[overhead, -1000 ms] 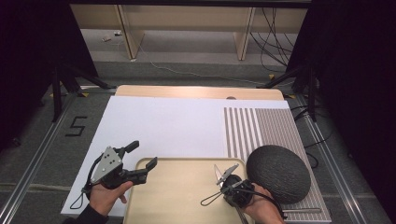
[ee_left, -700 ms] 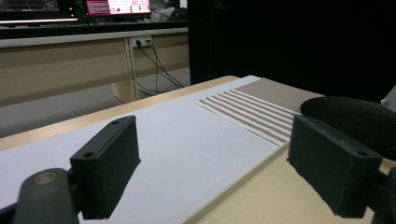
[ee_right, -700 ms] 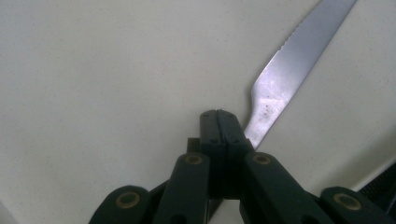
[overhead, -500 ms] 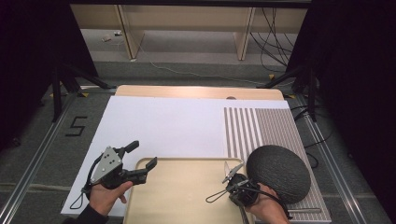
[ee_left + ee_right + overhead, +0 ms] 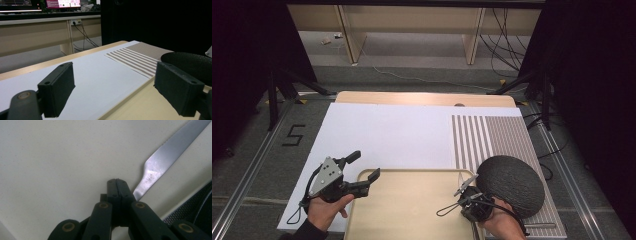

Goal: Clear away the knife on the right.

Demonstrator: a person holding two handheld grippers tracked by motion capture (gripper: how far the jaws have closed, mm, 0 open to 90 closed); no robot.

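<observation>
At the lower right of the high view, the right tool (image 5: 468,181) points down over the right edge of the beige rectangular tray (image 5: 412,210), its jaws pressed fully together; the right gripper view shows nothing between them. A flat silver metal knife blade (image 5: 162,162) lies on the tray just beside those jaw tips, running to the upper right there, with the dark grey round textured mat (image 5: 510,185) alongside. At lower left, the left tool (image 5: 362,170) hangs with jaws wide apart and empty over the tray's left edge and the white sheet (image 5: 387,135) covering the tabletop.
</observation>
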